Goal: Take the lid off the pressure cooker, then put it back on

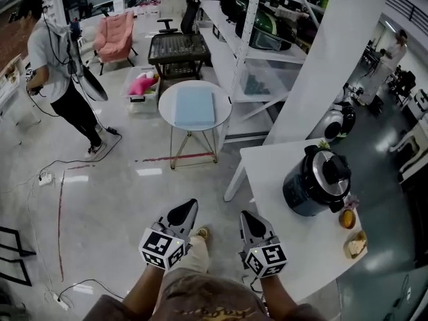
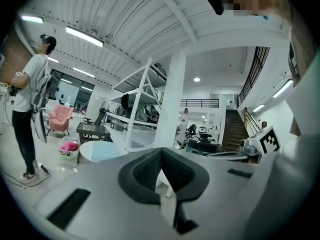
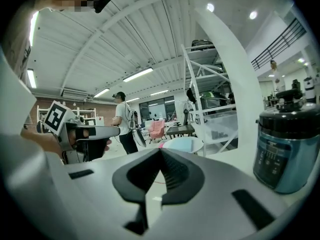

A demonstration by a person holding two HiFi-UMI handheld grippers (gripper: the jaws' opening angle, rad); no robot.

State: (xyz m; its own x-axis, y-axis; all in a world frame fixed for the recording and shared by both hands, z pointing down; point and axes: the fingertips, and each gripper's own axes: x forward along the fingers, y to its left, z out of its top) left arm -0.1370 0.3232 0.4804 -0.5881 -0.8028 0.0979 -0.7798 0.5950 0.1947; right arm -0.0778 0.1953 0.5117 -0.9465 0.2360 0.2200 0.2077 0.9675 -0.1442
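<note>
From the head view: left hand-held gripper [image 1: 188, 209] and right hand-held gripper [image 1: 248, 218] side by side at the bottom of the frame, apart from each other, tips pointing away from the body. Left one over bare grey floor [image 1: 107, 206]; right one by the near-left edge of the white table [image 1: 287, 246]. Well ahead of the right one, on that table: the pressure cooker [image 1: 309, 184], upright and dark-bodied, with its lid [image 1: 330, 167] seated on top, touched by neither hand-held gripper. Just beside the cooker, toward the near end of the table: two small yellowish items [image 1: 348, 218], too small to identify.

Plain only in the two gripper views: dark pads of each pair pressed together, nothing between them, both empty.

From the right gripper view alone: cooker seen side-on at the right edge, control panel on its front, black handle rising from the lid. Off to the left there, the left hand-held gripper with its marker cube [image 3: 55, 117] and a hand around the grip.

From the left gripper view alone: a staircase [image 2: 232, 129] in the background and, at the right edge, the other marker cube [image 2: 270, 140]. Cooker not distinguishable there.

Common to all three views: a standing person [image 1: 53, 59] in a pale top, a pink armchair [image 1: 115, 35], a round side table [image 1: 168, 105] with a blue top, and white shelving [image 1: 267, 45].
</note>
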